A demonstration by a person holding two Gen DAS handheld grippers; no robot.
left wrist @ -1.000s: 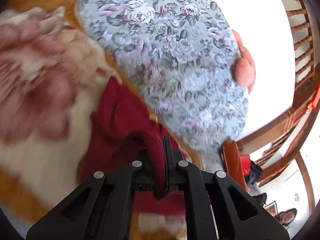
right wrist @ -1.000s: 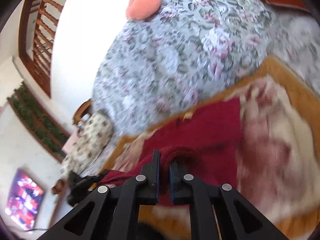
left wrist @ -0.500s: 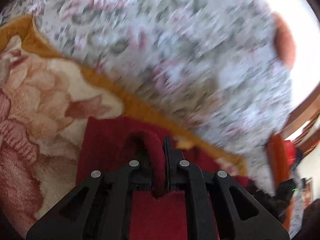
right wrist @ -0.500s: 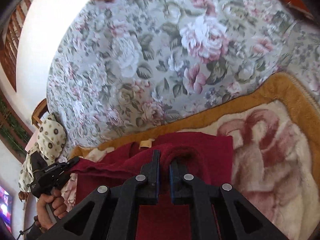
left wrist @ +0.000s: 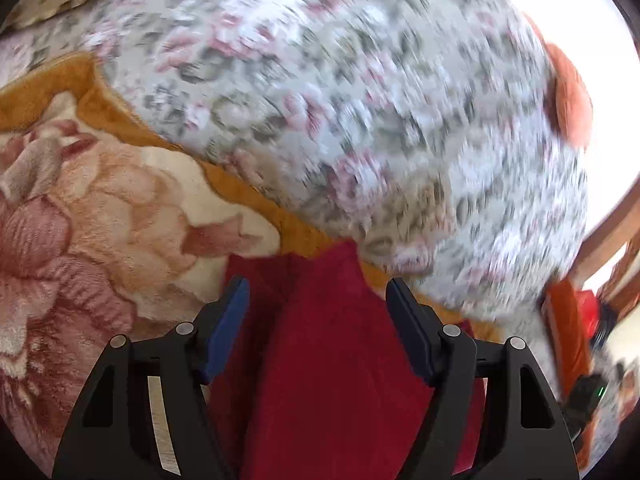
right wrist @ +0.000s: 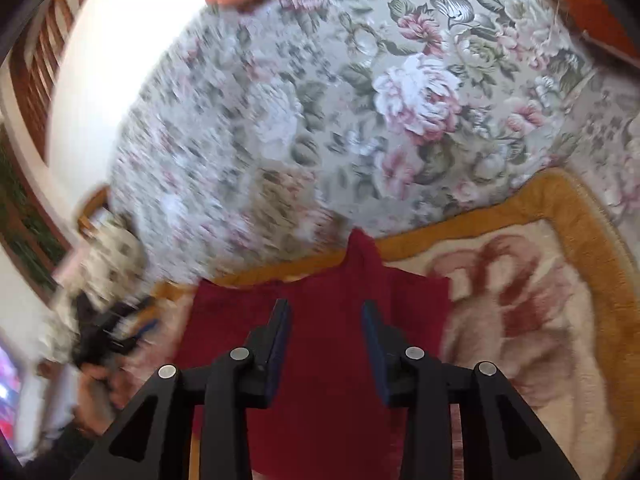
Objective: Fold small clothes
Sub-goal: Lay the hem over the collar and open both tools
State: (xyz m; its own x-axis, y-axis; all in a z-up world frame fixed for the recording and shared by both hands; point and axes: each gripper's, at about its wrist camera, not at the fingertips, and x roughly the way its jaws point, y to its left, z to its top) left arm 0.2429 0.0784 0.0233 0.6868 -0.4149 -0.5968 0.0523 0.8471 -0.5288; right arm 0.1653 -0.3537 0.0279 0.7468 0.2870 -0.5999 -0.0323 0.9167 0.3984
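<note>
A dark red garment (left wrist: 320, 352) lies on a cream and orange flower blanket (left wrist: 100, 208), with a raised crease running up to a point at its far edge. My left gripper (left wrist: 316, 292) is open above it, its jaws apart on either side of the crease, holding nothing. In the right wrist view the same red garment (right wrist: 324, 320) lies on the blanket (right wrist: 540, 300). My right gripper (right wrist: 325, 312) is open over it and empty. The garment's near part is hidden behind both grippers.
A grey floral bedspread (right wrist: 360, 120) lies beyond the blanket. An orange-pink cushion (left wrist: 568, 96) sits at its far edge. A spotted pillow (right wrist: 112, 248) and the other hand with its gripper (right wrist: 104, 340) show at the left of the right wrist view. Wooden railings (right wrist: 36, 68) stand behind.
Both grippers were shut on folds of the red garment and have opened and let it go. The garment now lies down on the blanket. Both views still show motion blur.
</note>
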